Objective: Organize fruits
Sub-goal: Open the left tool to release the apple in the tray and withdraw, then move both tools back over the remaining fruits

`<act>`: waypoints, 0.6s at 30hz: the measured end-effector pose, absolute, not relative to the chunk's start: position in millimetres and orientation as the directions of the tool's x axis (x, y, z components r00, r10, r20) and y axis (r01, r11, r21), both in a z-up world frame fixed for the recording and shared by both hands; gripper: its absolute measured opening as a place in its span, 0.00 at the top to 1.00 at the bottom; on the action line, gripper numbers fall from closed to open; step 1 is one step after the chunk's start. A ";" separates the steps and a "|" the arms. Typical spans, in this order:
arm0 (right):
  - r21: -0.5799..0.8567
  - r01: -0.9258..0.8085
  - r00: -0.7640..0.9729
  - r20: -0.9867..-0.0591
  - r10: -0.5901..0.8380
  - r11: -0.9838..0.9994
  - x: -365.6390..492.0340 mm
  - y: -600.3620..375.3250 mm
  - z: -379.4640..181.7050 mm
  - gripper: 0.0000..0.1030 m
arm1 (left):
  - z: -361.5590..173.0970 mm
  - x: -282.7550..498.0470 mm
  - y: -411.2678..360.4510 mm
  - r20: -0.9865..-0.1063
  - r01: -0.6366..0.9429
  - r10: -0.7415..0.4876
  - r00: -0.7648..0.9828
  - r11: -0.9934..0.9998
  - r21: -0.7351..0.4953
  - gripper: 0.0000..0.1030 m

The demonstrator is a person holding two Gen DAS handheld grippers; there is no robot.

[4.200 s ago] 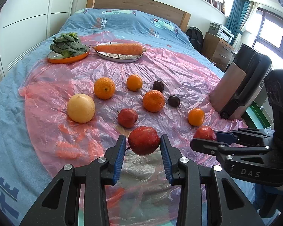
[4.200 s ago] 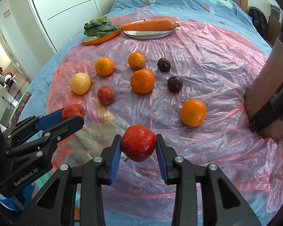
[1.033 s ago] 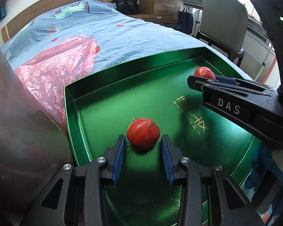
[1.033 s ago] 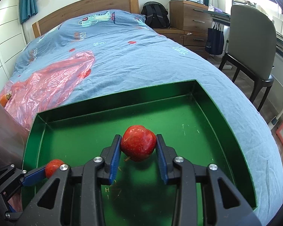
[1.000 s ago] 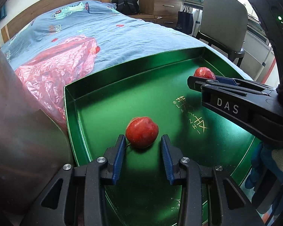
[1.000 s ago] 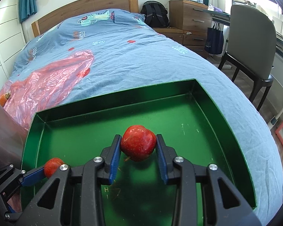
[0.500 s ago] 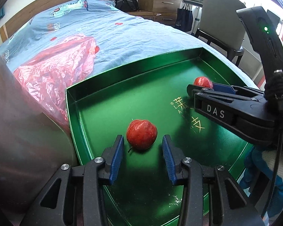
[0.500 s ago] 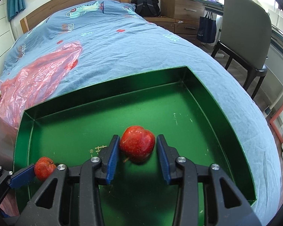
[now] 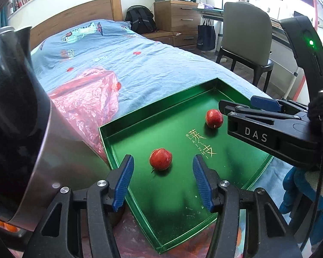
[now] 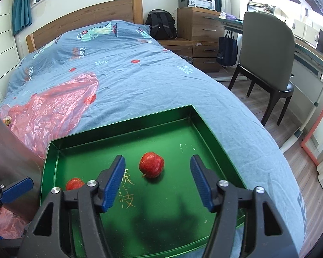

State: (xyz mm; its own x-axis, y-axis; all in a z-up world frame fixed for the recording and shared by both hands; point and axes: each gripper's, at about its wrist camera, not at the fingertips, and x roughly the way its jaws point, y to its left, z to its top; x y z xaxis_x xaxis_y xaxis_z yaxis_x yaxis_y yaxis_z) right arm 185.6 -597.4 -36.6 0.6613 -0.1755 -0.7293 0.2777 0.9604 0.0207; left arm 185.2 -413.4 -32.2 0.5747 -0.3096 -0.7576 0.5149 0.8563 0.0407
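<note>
Two red apples lie in a green tray (image 9: 140, 120) on the bed. My left gripper (image 9: 162, 178) is open and empty, raised just behind the near apple (image 9: 160, 158). The far apple (image 9: 214, 118) lies by my right gripper's tip (image 9: 236, 109). In the right wrist view my right gripper (image 10: 157, 181) is open and empty, with one apple (image 10: 151, 164) lying on the tray (image 10: 183, 111) ahead of its pads. The other apple (image 10: 74, 183) shows partly behind the left finger.
A large silver and black kettle-like vessel (image 9: 21, 111) stands close on the left of the tray. Pink plastic sheet (image 10: 47, 111) covers the bed beyond it. A chair (image 10: 267, 53) and wooden drawers (image 10: 202, 32) stand to the right of the bed.
Both grippers opened wide and let go of their apples, which now rest on the tray floor. Both grippers have pulled back and up from the tray.
</note>
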 end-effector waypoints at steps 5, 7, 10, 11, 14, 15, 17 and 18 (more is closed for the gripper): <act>0.027 0.275 0.672 -0.720 -0.172 0.961 163.8 -588.5 -22.6 0.35 | -16.9 165.4 -399.9 -0.747 0.520 -0.319 0.583 0.853 0.041 0.50; 0.033 0.272 0.677 -0.717 -0.167 0.962 153.6 -584.1 -17.2 0.35 | -10.3 155.5 -393.8 -0.742 0.523 -0.327 0.585 0.852 0.037 0.50; 0.044 0.265 0.685 -0.711 -0.156 0.963 136.7 -576.1 -10.5 0.35 | -0.1 140.5 -383.7 -0.731 0.520 -0.331 0.596 0.853 0.037 0.50; 0.045 0.261 0.688 -0.710 -0.153 0.964 131.3 -572.6 -8.3 0.35 | 2.9 136.1 -379.5 -0.728 0.517 -0.331 0.601 0.855 0.038 0.50; 0.060 0.246 0.698 -0.704 -0.133 0.967 113.9 -560.0 -1.5 0.35 | 11.9 122.1 -366.0 -0.718 0.507 -0.328 0.614 0.861 0.040 0.50; 0.067 0.240 0.702 -0.701 -0.126 0.968 108.5 -555.3 1.1 0.35 | 15.0 117.6 -360.9 -0.713 0.501 -0.325 0.622 0.865 0.042 0.50; 0.082 0.229 0.712 -0.693 -0.109 0.970 97.9 -545.0 6.7 0.35 | 21.3 109.1 -350.2 -0.702 0.487 -0.318 0.638 0.872 0.046 0.50; 0.091 0.222 0.717 -0.690 -0.100 0.971 92.5 -539.3 9.4 0.35 | 24.2 104.7 -345.4 -0.695 0.479 -0.312 0.648 0.876 0.052 0.50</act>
